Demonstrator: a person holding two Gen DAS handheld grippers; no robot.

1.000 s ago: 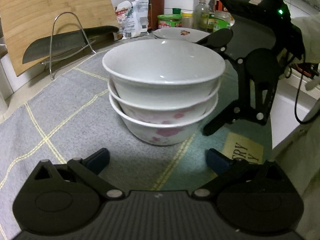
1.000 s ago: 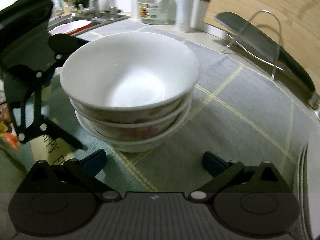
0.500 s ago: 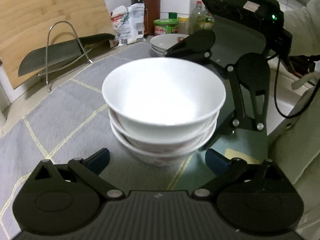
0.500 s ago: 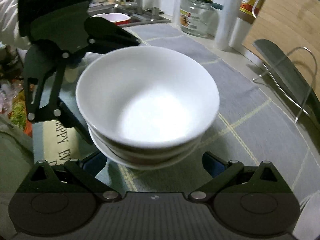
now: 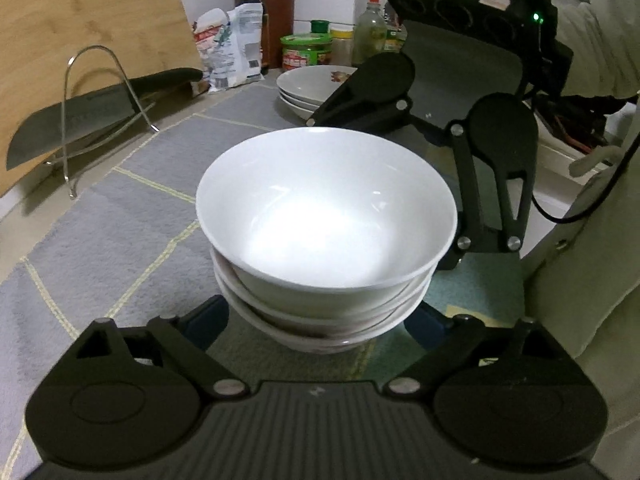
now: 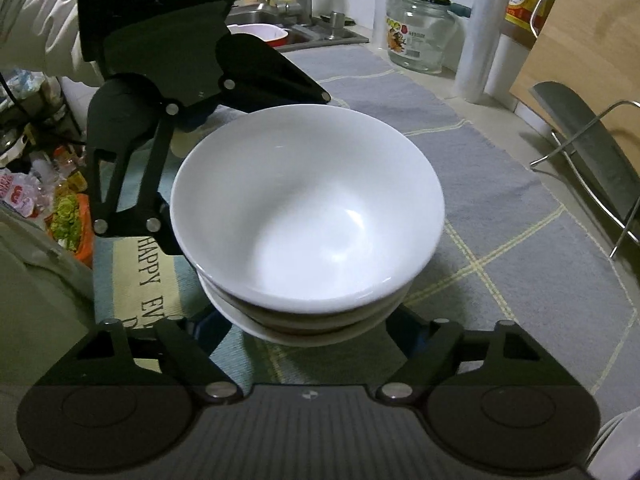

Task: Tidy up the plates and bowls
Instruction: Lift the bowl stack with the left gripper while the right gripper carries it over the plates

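Between wide-open left hand-held gripper fingers, stacked bowls

Three stacked bowls at the centre, three stacked plates at 12 o'clock, one knife, two claws.

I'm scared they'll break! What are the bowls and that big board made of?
The stacked bowls look like glazed ceramic: smooth, white, shiny highlights inside. The cutting board leaning behind the knife looks like bamboo or wood: pale brown with fine grain stripes, matte.
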